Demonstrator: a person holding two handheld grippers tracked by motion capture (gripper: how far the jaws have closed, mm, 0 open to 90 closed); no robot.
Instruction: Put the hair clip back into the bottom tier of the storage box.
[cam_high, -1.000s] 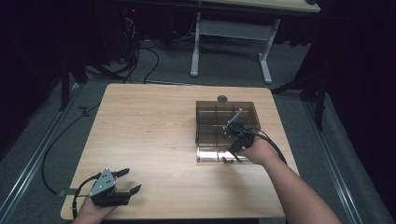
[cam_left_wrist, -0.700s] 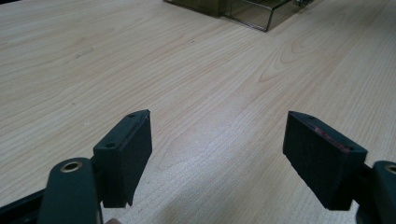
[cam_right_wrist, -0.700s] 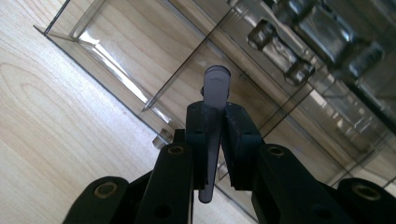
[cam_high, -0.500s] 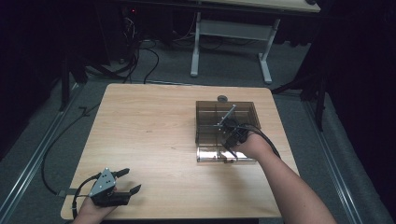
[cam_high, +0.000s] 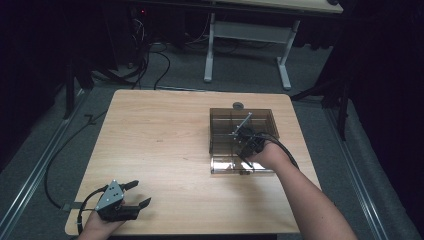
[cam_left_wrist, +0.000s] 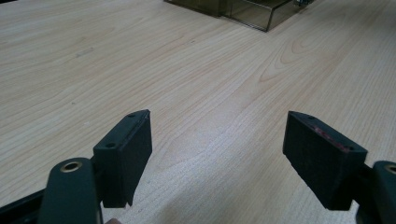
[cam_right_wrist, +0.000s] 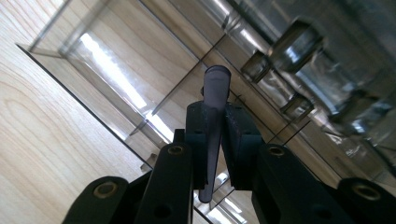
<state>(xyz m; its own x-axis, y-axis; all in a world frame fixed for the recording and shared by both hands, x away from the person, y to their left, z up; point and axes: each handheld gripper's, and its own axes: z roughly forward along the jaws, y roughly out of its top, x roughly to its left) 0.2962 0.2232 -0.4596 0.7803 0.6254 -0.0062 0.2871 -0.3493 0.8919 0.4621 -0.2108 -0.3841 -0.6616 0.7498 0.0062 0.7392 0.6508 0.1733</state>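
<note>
The right tool (cam_right_wrist: 212, 135) was closed on a thin grey tapered tube (cam_right_wrist: 214, 116), something like a plastic pipette tip, pinched about midway along its length so that the wider open end stood out beyond the pads. It was held over a clear smoke-tinted box (cam_high: 220, 117) with dividers, which sat on the right half of the bench (cam_high: 150, 135). The tube looked very light and fairly stiff, but smooth and narrow, so it could probably pivot or slip between flat pads; a grip near the thicker end, square across it, seemed the safer hold, and with only modest pressure. The left tool (cam_left_wrist: 217, 149) rested at the near left corner of the bench, jaws wide apart with nothing between them.
</note>
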